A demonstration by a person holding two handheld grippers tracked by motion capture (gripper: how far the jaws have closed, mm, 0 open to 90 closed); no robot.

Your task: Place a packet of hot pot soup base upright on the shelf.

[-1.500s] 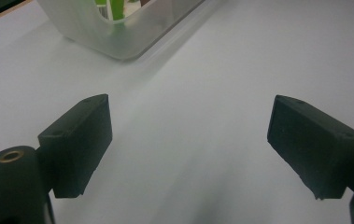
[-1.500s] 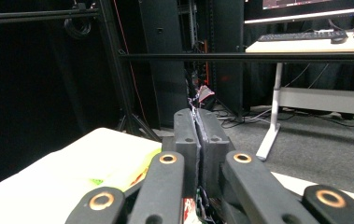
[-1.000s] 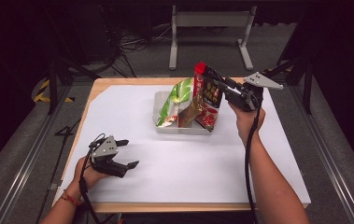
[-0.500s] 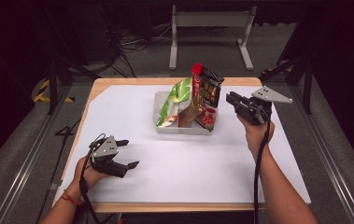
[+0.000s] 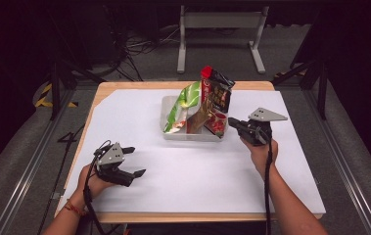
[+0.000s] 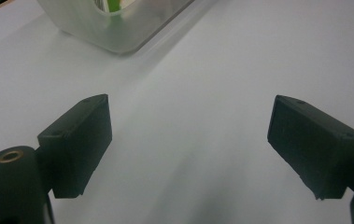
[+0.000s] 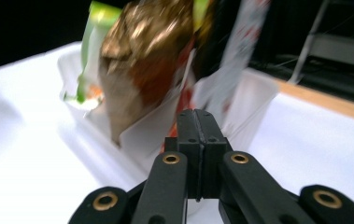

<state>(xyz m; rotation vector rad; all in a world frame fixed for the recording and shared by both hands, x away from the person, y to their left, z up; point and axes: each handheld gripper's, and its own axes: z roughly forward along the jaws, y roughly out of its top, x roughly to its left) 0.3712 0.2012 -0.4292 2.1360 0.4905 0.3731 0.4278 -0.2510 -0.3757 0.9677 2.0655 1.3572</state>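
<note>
The snack bags stand upright in the white bin. Right gripper, just beside the bin's right end, has just closed fully on nothing. Left gripper, well short of the bin, stands wide open and empty. Risk: a nudge from the right gripper could topple the loosely leaning bags.

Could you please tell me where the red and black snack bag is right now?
In the high view, the red and black snack bag stands upright in the white tray at the table's far middle, right of the green bag, with the shut right gripper beside it.
</note>
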